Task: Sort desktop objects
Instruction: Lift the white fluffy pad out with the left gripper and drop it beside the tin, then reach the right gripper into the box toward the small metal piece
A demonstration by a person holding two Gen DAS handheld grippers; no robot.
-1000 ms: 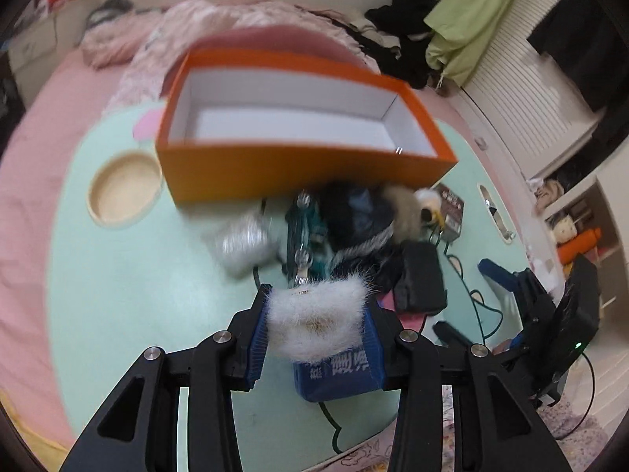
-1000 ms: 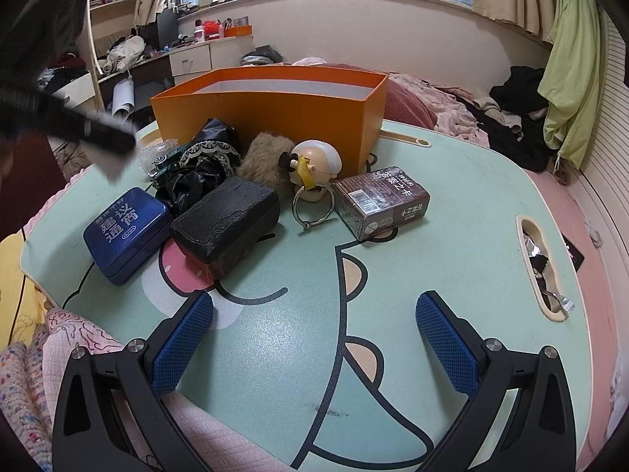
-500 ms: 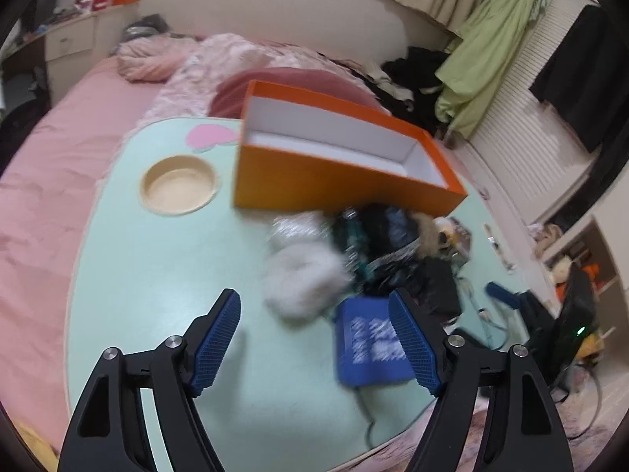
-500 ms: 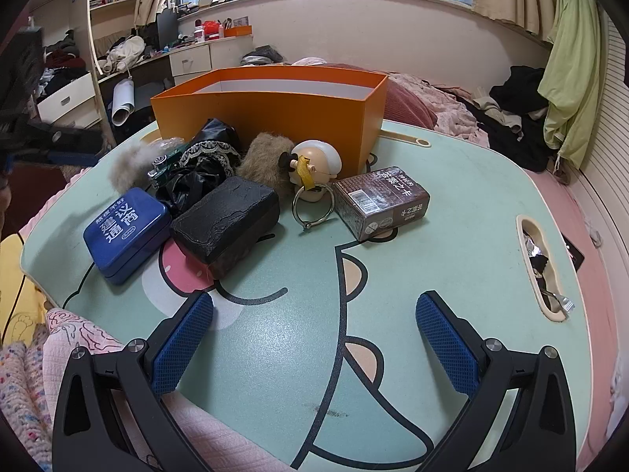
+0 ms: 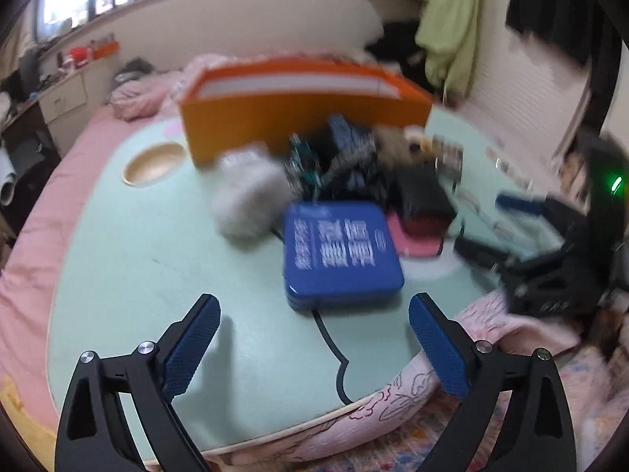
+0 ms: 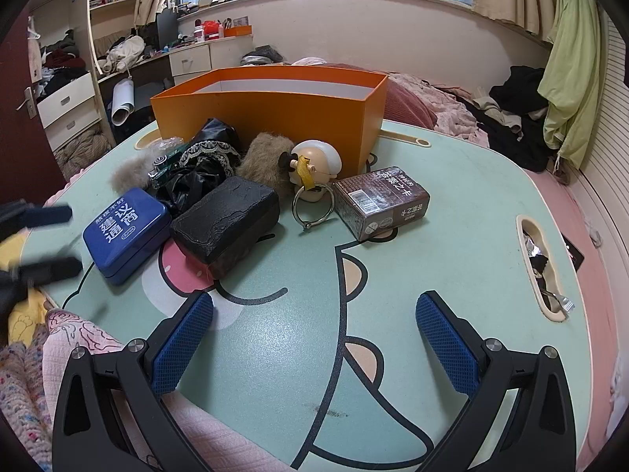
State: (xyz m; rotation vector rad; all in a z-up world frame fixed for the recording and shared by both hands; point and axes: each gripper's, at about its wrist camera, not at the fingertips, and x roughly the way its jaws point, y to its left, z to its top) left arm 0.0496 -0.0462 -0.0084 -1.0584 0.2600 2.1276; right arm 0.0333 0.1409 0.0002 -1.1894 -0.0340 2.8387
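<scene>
An orange box (image 6: 275, 106) stands open at the back of the mint table (image 6: 452, 259). In front of it lie a blue tin (image 6: 125, 232), a black case (image 6: 226, 224), a brown fur pouch (image 6: 263, 163), a doll head with a ring (image 6: 314, 165), a dark carton (image 6: 381, 200) and black bags (image 6: 204, 157). A white fluffy pouch (image 5: 247, 200) lies left of the blue tin (image 5: 340, 251) in the left wrist view. My left gripper (image 5: 314, 338) is open and empty, just before the tin. My right gripper (image 6: 314, 338) is open and empty over the table's front.
A round wooden cup recess (image 5: 155, 163) sits in the table at the left. A slot with clutter (image 6: 540, 263) is at the right edge. A black cable (image 5: 334, 350) runs over the front edge. Pink bedding (image 5: 27, 236) surrounds the table.
My left gripper opened and let go of the white fluffy pouch, which now lies on the table. The left gripper then pulled back and lower toward the blue tin. The right gripper has not moved.
</scene>
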